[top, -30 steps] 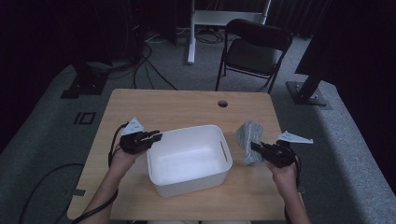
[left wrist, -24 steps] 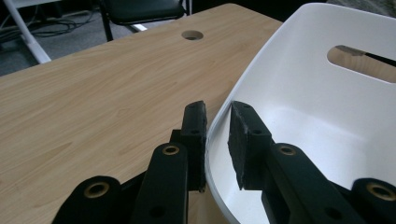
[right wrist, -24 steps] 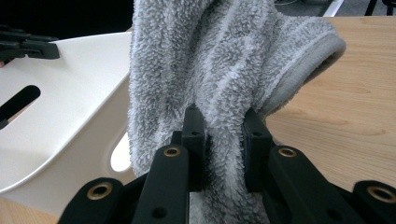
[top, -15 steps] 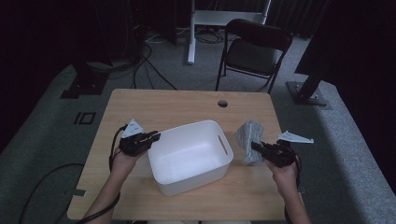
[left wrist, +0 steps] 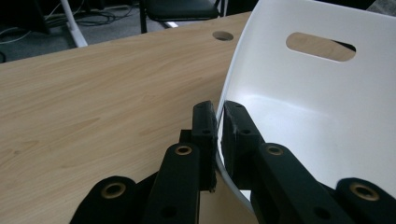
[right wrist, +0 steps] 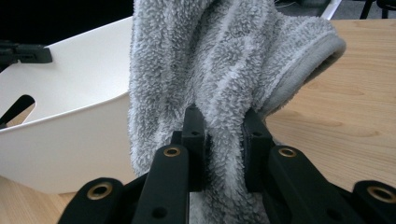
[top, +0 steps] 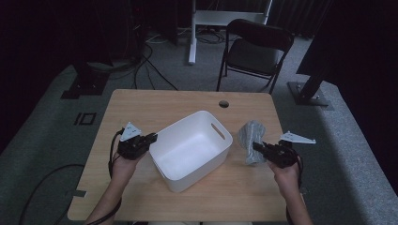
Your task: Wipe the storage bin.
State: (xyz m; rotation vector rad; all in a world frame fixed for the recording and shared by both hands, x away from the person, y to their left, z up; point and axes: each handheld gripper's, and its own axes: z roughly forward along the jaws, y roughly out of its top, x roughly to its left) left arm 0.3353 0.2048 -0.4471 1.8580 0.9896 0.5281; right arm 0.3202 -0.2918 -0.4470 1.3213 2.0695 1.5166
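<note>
A white plastic tub (top: 192, 149) sits turned at an angle near the middle of the wooden table (top: 155, 104), with an oval handle slot in its far-right wall. The left hand-held gripper (top: 151, 138) comes in from the tub's left side, and its 2 jaws have just been closing: in the left gripper view they clamp the thin rim of the tub (left wrist: 308, 98), 1 pad outside the wall and 1 inside, both pressing on the plastic. The left hand (top: 123, 164) lies on the near-left part of the table.

To the right of the tub, just beside it, a grey fluffy towel (top: 251, 140) stands bunched in a heap. The right hand-held gripper (top: 256, 146) is closed on it; in the right gripper view the pile of the towel (right wrist: 224, 70) bulges between and above the 2 black jaws, and its hemmed edge droops to the right over the table. The tub's wall (right wrist: 70, 135) shows to the left behind the towel, with the left hand-held gripper (right wrist: 46, 55) on its far rim.

A round cable hole (top: 224, 103) lies in the far part of the table, and a black folding chair (top: 256, 49) stands on the floor beyond the far edge.
</note>
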